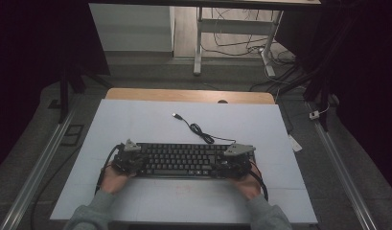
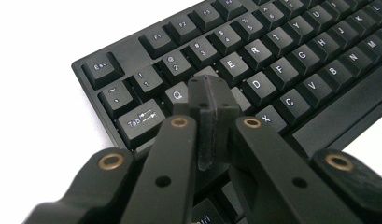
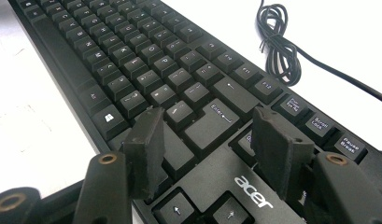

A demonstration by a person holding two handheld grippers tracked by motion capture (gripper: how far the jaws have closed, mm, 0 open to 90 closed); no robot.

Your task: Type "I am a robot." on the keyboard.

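The left tongs are closed with nothing between them, tips over the keyboard near Q, while the right tongs stand open above its Enter key.

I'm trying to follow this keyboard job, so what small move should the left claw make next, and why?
Probably press straight down a touch. The left claw is shut, with its tip poised over the keyboard around the Q, W and A keys, so it looks set to tap a key; whether it already touches one I cannot tell. The right claw is open over the Enter end and could wait.
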